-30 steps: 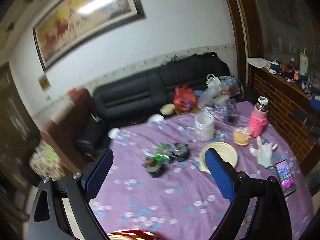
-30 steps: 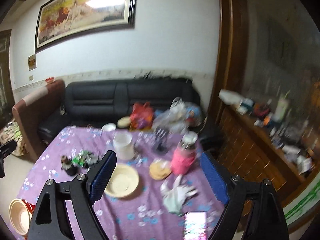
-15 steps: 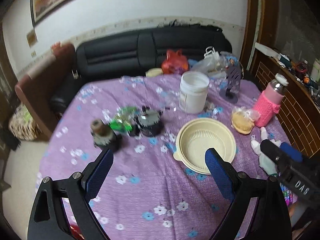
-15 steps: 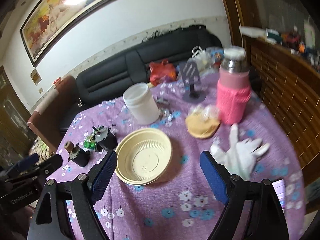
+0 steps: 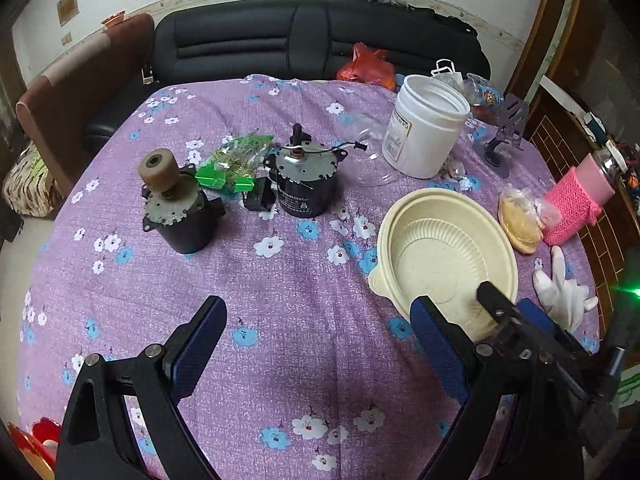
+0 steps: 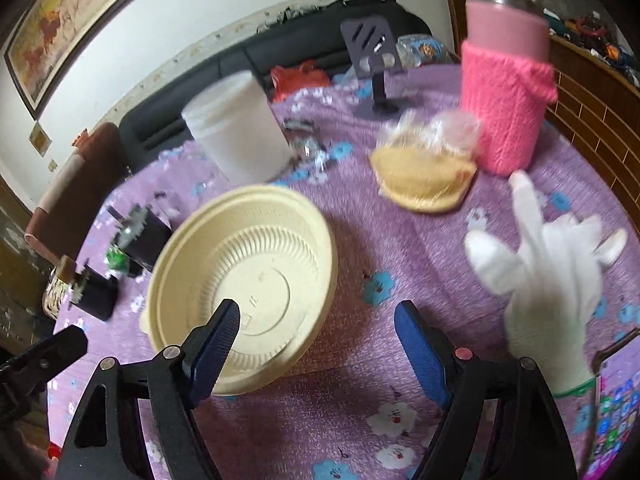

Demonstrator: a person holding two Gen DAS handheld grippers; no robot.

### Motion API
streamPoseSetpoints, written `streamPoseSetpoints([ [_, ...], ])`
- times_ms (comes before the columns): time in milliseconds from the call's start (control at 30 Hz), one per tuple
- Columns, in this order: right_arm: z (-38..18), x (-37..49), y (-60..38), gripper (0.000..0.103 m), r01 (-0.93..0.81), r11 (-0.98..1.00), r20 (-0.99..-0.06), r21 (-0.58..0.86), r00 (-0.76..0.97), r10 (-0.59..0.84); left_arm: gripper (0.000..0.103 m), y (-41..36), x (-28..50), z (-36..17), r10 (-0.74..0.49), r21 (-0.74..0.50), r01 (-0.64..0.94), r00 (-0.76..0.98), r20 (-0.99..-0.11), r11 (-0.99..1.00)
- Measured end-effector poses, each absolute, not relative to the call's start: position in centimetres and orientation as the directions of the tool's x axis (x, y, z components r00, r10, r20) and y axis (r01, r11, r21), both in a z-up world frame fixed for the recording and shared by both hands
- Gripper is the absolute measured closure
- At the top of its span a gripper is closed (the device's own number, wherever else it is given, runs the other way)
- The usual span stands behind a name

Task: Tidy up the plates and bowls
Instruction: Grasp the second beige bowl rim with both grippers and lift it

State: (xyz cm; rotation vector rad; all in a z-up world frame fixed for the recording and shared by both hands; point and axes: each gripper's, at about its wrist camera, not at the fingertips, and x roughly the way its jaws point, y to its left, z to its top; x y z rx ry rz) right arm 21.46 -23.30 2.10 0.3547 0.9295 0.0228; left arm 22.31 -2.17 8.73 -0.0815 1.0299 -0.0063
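A cream plastic bowl sits upright on the purple flowered tablecloth, right of centre. In the right wrist view the bowl fills the middle left. My right gripper hangs low over the bowl's near right edge, its left finger above the bowl's inside and its right finger outside the rim. Its jaws are closing, and the pads do not touch the rim. In the left wrist view the right gripper reaches in over the bowl's near side. My left gripper is open above bare cloth, left of the bowl.
Two small black motors and a green packet lie left of the bowl. A white tub stands behind it. A bagged bun, a pink-sleeved bottle, a white glove and a phone lie to its right.
Both grippers have come down towards the table and tilted downward. The right one has closed in on the bowl, which now looks much larger, and its jaws have narrowed slightly.
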Motion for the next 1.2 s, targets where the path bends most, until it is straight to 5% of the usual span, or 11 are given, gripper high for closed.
streamPoseSetpoints([
  [100,1.2,21.6,-22.9,0.022,0.139,0.94,-0.784,0.313,0.596,0.173,0.01,-2.4,22.5,8.2,-0.059,-0.082,-0.024,0.507,-0.86,0.996],
  [200,0.9,21.7,-22.7,0.072,0.122,0.931,-0.778,0.343,0.593,0.209,0.01,-2.7,22.6,7.7,-0.07,-0.09,-0.016,0.5,-0.863,0.996],
  [267,1.0,21.6,-22.8,0.086,0.105,0.921,-0.775,0.375,0.581,0.25,0.01,-2.8,22.7,7.5,-0.084,-0.102,-0.01,0.493,-0.866,0.995],
  [900,-1.0,18.0,-24.9,0.089,0.073,0.819,-0.672,0.57,0.615,0.413,0.013,-7.0,26.4,5.6,-0.079,-0.015,0.122,0.542,-0.837,0.992],
  [967,-1.0,18.0,-24.9,0.089,0.068,0.819,-0.672,0.57,0.613,0.416,0.026,-7.7,26.6,5.3,-0.127,-0.054,0.155,0.51,-0.851,0.986],
  [1033,-0.9,18.1,-24.9,0.089,0.064,0.82,-0.67,0.569,0.614,0.417,0.068,-8.7,26.5,4.9,-0.167,-0.081,0.2,0.46,-0.872,0.976],
  [1200,-0.7,17.5,-25.6,0.088,0.092,0.82,-0.676,0.564,0.622,0.395,0.079,-10.0,24.9,5.6,-0.121,-0.002,0.238,0.487,-0.865,0.971],
])
